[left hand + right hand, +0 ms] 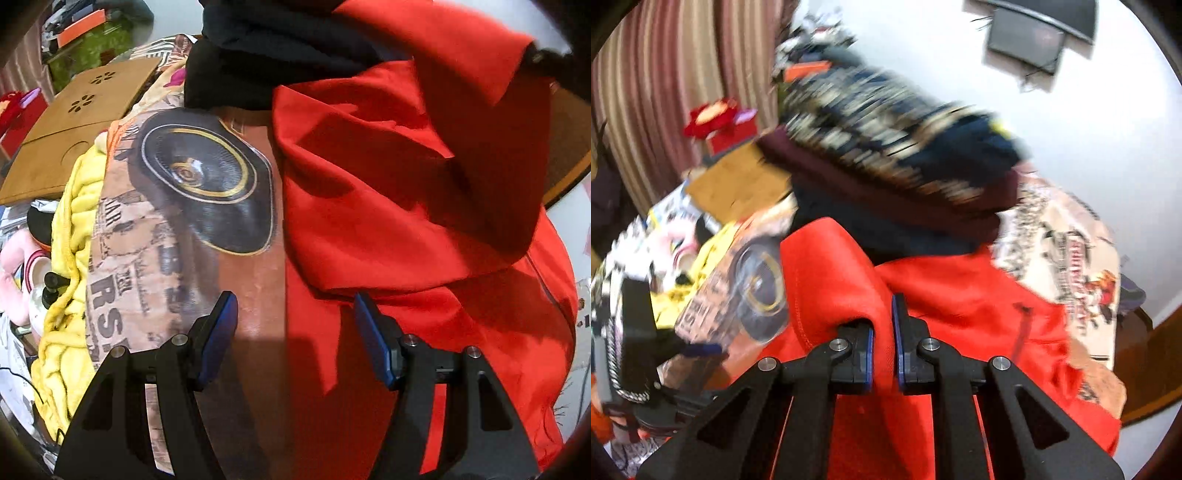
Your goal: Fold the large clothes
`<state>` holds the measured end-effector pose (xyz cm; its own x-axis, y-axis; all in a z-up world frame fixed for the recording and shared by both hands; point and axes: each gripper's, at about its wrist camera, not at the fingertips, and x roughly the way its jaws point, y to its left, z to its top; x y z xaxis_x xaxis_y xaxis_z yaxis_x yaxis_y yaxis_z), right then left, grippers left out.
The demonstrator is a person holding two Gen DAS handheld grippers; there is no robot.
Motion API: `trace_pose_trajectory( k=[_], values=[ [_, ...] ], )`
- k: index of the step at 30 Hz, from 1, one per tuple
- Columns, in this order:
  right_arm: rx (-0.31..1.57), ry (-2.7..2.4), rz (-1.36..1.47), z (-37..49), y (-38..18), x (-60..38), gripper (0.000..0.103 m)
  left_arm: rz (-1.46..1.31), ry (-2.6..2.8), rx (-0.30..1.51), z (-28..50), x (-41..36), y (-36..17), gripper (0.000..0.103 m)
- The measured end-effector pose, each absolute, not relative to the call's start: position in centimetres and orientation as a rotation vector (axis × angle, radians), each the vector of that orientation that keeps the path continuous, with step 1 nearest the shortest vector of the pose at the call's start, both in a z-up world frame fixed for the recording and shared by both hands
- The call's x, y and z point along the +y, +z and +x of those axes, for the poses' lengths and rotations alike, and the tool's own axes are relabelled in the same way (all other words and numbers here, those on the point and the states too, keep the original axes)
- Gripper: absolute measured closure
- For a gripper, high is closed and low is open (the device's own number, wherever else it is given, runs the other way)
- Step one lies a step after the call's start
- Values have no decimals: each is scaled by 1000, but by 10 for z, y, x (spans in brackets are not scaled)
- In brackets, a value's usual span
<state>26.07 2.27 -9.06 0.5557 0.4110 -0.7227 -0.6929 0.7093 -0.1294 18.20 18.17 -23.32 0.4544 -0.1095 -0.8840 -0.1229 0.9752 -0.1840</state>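
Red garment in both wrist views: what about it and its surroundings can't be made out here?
- Red garment: its type and full outline; left wrist view cuts it at the right and bottom edges.
- Folded stack behind it: pattern smeared by motion blur, right wrist view.
- Right gripper shut on red cloth: how much is pinched hides between its fingers.
- Left gripper open: the surface underneath is shadowed.

White wall [960, 74], striped curtain [665, 92].

My left claw [295, 332] hangs over the edge of the red fabric garment [388, 192], which lies right of the printed cloth with a wheel picture [207, 177]. Behind both sits a dark clothes pile [280, 48]; the yellow knitted blanket [70, 236] lies farther left.
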Motion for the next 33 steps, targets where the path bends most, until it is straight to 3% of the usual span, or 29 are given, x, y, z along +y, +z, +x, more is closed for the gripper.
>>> trace_pose_trajectory(
  k=[7,11,15,19,24,33],
  values=[
    [664,525,-221,296,-49,-60,95,-152,99,1151,200,163,-249,39],
    [673,455,-157,301,-53,-102,95,-167,163,1136,207,165,-250,39],
    [722,383,-123,309,-69,-148,95,-137,228,1095,213,168,-247,38],
    [836,313,-43,314,-109,-195,95,-135,295,1048,214,178,-244,28],
    [957,252,30,304,-153,-237,95,-163,292,1051,210,184,-250,26],
    [1018,200,240,282,-174,-289,95,-159,308,1061,210,182,-260,22]
  ],
)
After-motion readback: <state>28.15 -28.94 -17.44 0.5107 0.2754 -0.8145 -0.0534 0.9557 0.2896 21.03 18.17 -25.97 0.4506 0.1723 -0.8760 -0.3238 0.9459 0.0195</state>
